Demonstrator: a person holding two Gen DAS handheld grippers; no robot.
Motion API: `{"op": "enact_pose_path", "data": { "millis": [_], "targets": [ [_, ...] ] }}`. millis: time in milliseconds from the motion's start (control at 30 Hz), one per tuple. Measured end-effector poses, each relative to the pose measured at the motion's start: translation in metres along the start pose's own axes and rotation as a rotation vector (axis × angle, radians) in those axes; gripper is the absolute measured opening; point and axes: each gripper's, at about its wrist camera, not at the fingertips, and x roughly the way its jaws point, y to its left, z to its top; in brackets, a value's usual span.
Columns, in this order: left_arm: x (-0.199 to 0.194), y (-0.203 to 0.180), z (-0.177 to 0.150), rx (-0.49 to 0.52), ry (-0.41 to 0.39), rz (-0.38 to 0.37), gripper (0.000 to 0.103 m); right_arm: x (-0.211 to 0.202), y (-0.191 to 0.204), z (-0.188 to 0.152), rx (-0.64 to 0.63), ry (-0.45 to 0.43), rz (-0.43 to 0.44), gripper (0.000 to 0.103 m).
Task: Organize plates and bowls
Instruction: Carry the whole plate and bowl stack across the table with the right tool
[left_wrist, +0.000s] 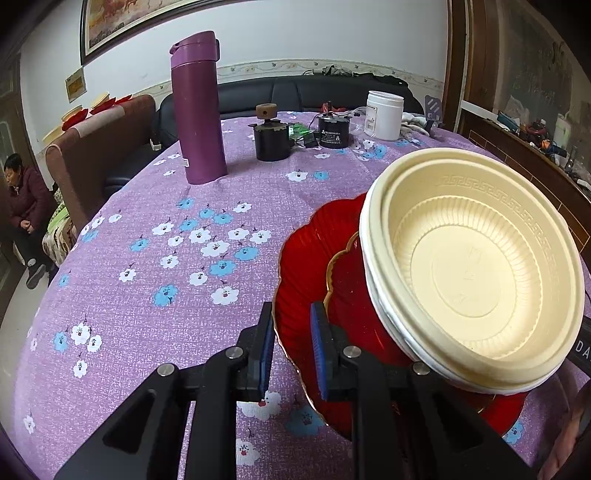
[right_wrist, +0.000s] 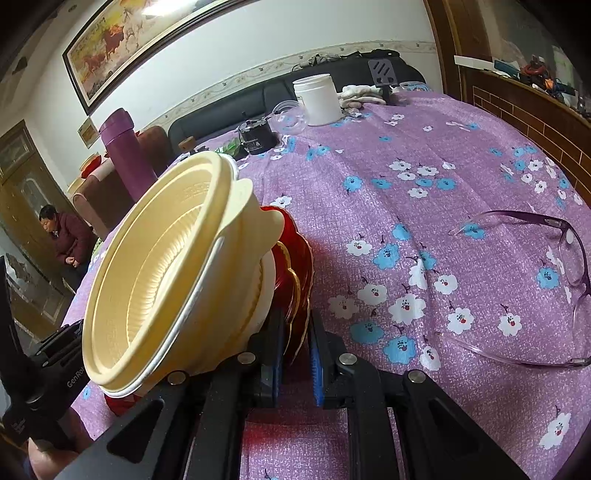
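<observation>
A stack of red scalloped plates (left_wrist: 306, 273) with gold rims carries several nested cream bowls (left_wrist: 476, 273). The stack is tilted and held above the purple flowered tablecloth (left_wrist: 147, 229). My left gripper (left_wrist: 293, 350) is shut on the left rim of the red plates. In the right wrist view my right gripper (right_wrist: 297, 358) is shut on the opposite rim of the red plates (right_wrist: 295, 266), with the cream bowls (right_wrist: 166, 273) leaning to its left.
A purple flask (left_wrist: 199, 107), a black pot (left_wrist: 271, 138), a black jar (left_wrist: 333, 131) and a white tub (left_wrist: 384, 114) stand at the table's far side. Purple glasses (right_wrist: 546, 273) lie right of my right gripper. A person (left_wrist: 24, 206) sits at far left.
</observation>
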Motion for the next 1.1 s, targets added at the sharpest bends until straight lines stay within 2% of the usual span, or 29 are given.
{"op": "enact_pose_path", "data": {
  "millis": [300, 433, 567, 733, 800, 1100],
  "targets": [
    [0.001, -0.005, 0.001, 0.027, -0.002, 0.024, 0.022, -0.008, 0.0, -0.005, 0.004, 0.026, 0.005, 0.019],
    [0.0, 0.0, 0.001, 0.01, -0.007, 0.044, 0.045, -0.013, 0.0, -0.009, 0.003, 0.032, 0.005, 0.02],
    [-0.004, 0.005, 0.001, -0.005, -0.017, 0.033, 0.057, -0.016, -0.001, -0.012, 0.0, 0.034, 0.007, 0.02],
    [-0.011, 0.002, 0.001, 0.007, -0.028, 0.016, 0.063, -0.024, -0.001, -0.014, -0.004, 0.025, 0.009, 0.02],
    [-0.013, 0.001, -0.001, 0.011, -0.03, 0.008, 0.066, -0.028, -0.003, -0.015, -0.004, 0.02, 0.008, 0.022],
    [-0.025, 0.01, -0.011, -0.004, -0.028, -0.019, 0.071, -0.043, -0.005, -0.023, 0.001, -0.001, 0.005, 0.03]
  ]
}}
